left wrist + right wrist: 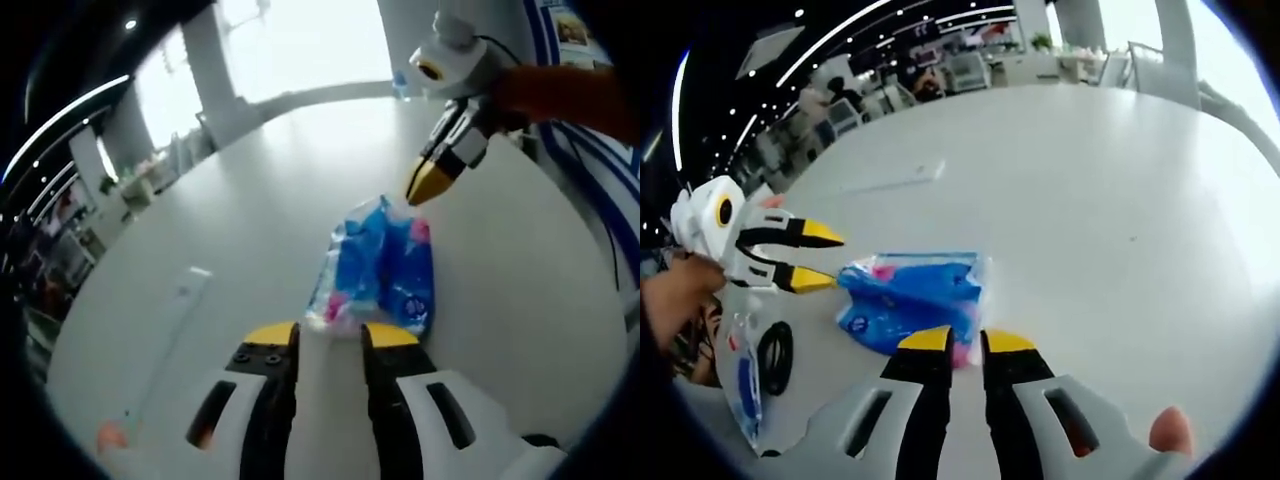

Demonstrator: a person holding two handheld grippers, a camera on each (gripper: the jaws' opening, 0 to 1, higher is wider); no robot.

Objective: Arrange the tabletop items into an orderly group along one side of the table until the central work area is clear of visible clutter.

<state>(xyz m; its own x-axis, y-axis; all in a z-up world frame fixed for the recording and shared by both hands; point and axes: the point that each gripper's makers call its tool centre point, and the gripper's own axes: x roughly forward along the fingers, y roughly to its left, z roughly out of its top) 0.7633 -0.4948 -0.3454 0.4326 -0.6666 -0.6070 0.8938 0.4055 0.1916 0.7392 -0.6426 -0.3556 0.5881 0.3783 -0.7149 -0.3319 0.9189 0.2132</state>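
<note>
A blue plastic packet (380, 262) with pink print lies flat on the white table (230, 210). Its near end sits just ahead of my left gripper (332, 336), whose jaws stand open. My right gripper (422, 188) comes in from the upper right, its yellow tips hovering at the packet's far corner. In the right gripper view the same packet (908, 292) lies crosswise. Its pink edge reaches between the tips of my right gripper (968, 342), which are narrowly apart with table showing between them. The left gripper (818, 258) stands open at the packet's left end.
A clear bag (748, 385) with a black ring (775, 356) and something blue inside lies at the lower left. A white strip (905, 178) (185, 300) rests further out on the table. A small orange thing (110, 436) sits near the table's edge. Shelves and desks stand beyond.
</note>
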